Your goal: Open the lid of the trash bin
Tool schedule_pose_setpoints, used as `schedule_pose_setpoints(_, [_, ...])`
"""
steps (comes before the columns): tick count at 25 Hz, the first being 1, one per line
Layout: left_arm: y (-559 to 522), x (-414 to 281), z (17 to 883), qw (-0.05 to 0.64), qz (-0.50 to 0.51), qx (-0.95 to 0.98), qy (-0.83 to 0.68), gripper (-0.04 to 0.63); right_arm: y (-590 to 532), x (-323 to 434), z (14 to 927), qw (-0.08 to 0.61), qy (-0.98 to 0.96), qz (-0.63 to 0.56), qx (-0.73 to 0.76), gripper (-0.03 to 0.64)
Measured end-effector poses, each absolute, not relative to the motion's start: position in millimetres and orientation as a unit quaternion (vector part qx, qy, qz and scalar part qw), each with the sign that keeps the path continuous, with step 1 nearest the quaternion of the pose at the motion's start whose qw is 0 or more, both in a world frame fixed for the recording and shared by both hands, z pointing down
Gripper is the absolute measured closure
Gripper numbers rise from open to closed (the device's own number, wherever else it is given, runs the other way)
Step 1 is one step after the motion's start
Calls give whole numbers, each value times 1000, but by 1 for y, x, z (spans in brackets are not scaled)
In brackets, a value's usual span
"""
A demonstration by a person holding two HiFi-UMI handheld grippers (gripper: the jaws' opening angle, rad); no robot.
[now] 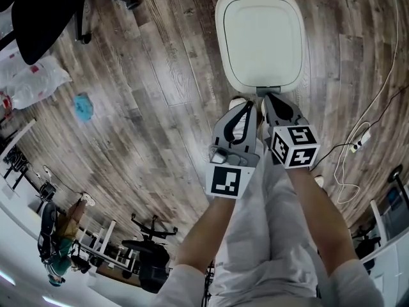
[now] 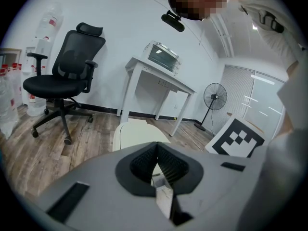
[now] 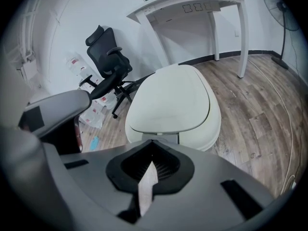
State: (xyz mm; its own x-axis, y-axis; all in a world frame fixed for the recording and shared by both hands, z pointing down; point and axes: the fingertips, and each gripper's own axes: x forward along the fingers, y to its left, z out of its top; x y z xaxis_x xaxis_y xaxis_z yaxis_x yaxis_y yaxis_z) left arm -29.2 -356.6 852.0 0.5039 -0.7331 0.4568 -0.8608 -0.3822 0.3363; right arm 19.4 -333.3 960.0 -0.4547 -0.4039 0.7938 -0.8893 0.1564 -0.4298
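Side by side, the left gripper (image 1: 248,107) and right gripper (image 1: 268,101) hover pressed together and empty, the closed white trash bin (image 1: 259,37) just ahead of them

Head view looks steeply down; the 2 gripper views look low, all sharing the trash bin (image 1: 260,37).

Wood-plank floor (image 1: 147,75), closed white trash bin (image 1: 259,37), blue scrap (image 1: 83,107), plastic bag (image 1: 35,82)

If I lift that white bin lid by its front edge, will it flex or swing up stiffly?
Probably stiff: the lid looks like domed moulded plastic. Its smooth surface may slip. The bin might slide on the wood floor.
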Motion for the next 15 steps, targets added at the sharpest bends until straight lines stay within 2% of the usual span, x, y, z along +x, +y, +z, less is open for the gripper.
schedule_pose_setpoints(6, [-355, -24, 848, 270, 114, 826, -481, 594, -332, 20, 960, 266, -719, 453, 455, 601])
schedule_pose_setpoints(15, [-356, -22, 841, 267, 109, 827, -483, 594, -336, 22, 955, 238, -719, 470, 453, 601])
